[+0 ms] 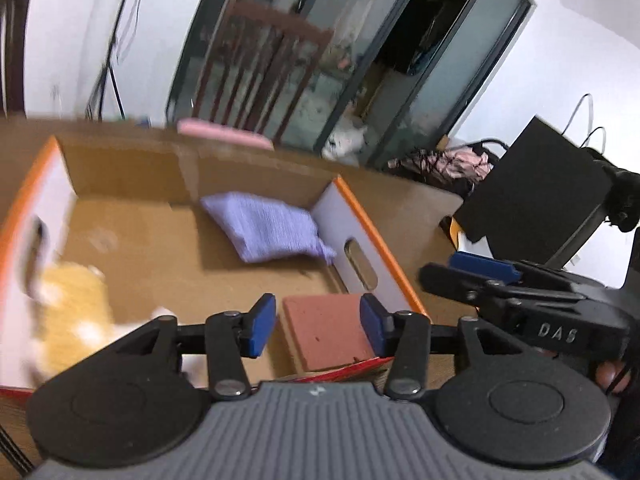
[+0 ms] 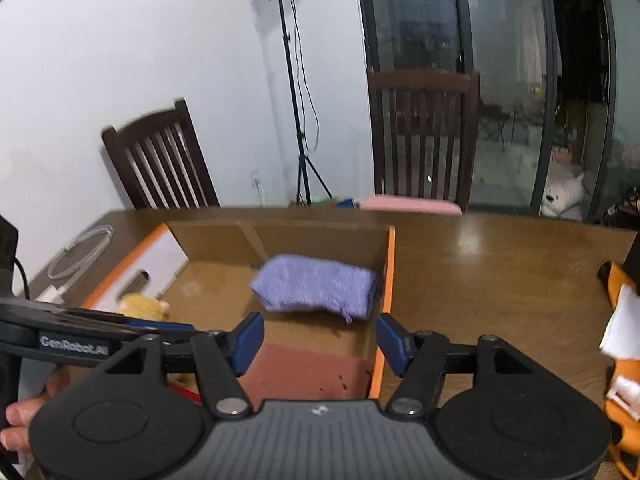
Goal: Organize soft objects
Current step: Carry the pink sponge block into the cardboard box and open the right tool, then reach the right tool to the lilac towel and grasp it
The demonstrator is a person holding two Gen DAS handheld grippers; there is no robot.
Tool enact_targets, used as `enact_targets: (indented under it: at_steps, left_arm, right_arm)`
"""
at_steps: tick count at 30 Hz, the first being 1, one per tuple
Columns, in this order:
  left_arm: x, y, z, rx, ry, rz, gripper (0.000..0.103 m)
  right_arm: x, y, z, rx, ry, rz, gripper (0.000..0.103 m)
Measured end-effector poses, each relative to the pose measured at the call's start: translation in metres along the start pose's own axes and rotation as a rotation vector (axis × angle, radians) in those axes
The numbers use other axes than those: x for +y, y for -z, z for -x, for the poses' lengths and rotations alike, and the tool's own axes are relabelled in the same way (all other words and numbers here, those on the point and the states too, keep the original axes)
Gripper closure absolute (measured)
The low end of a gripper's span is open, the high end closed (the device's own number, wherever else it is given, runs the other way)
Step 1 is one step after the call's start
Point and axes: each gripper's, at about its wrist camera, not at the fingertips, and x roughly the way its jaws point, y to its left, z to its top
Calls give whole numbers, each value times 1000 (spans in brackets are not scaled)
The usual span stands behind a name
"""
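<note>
One cardboard box [image 1: 132,184] with orange edges is standing on the brown wooden table [image 2: 500,272], and three soft things are lying inside it. One purple folded cloth [image 1: 266,226] is lying near the far right corner, close to the right wall with the handle slot. One yellow and white plush toy [image 1: 72,312] is sitting at the left wall, blurred in the left wrist view. One reddish flat sponge [image 1: 330,330] is lying on the box floor at the near edge.

Two grippers are showing. The left gripper [image 1: 318,330] is hanging over the near edge of the box with its blue pads apart and nothing between them; the sponge is only lying below the gap. The right gripper [image 2: 320,344] is also spread wide and holding nothing, over the near right part of the box, with the purple cloth [image 2: 316,286] just ahead of it.

The left wrist view is showing the right gripper from the side [image 1: 480,276], to the right of the box, and a black box-shaped thing [image 1: 536,184] beyond it. The right wrist view is showing two dark wooden chairs [image 2: 160,160], one tripod [image 2: 300,120], a coiled white cable [image 2: 80,252] on the table and a white plush animal [image 2: 564,196] on the floor behind the glass door; the plush toy [image 2: 144,306] is showing there only partly
</note>
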Motion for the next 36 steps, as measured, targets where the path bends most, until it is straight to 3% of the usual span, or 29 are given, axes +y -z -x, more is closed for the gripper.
enact_targets:
  at_steps: [3, 6, 8, 11, 21, 25, 32, 36]
  left_arm:
    - [-8, -1, 47, -67, -51, -68, 41]
    - [-19, 10, 95, -132, -155, -159, 30]
    - [-24, 21, 130, -195, -218, -207, 17]
    - [-31, 41, 171, -280, -299, -254, 8]
    - [-39, 99, 232, -385, -348, -252, 1]
    - [-34, 142, 241, -377, -378, -214, 1]
    - [-41, 232, 258, -392, -355, -227, 0]
    - [-39, 246, 253, -352, -308, -202, 0]
  right_arm:
    - [10, -9, 34, -46, 13, 29, 35]
    - [21, -17, 73, -99, 18, 62, 32]
    - [29, -17, 102, -147, 29, 88, 23]
    - [40, -13, 137, -223, 30, 112, 18]
    - [78, 16, 191, -329, -26, 160, 15]
    - [80, 51, 202, -327, -42, 121, 15]
    - [85, 153, 227, -296, -57, 99, 14]
    - [83, 194, 228, -254, -72, 35, 14]
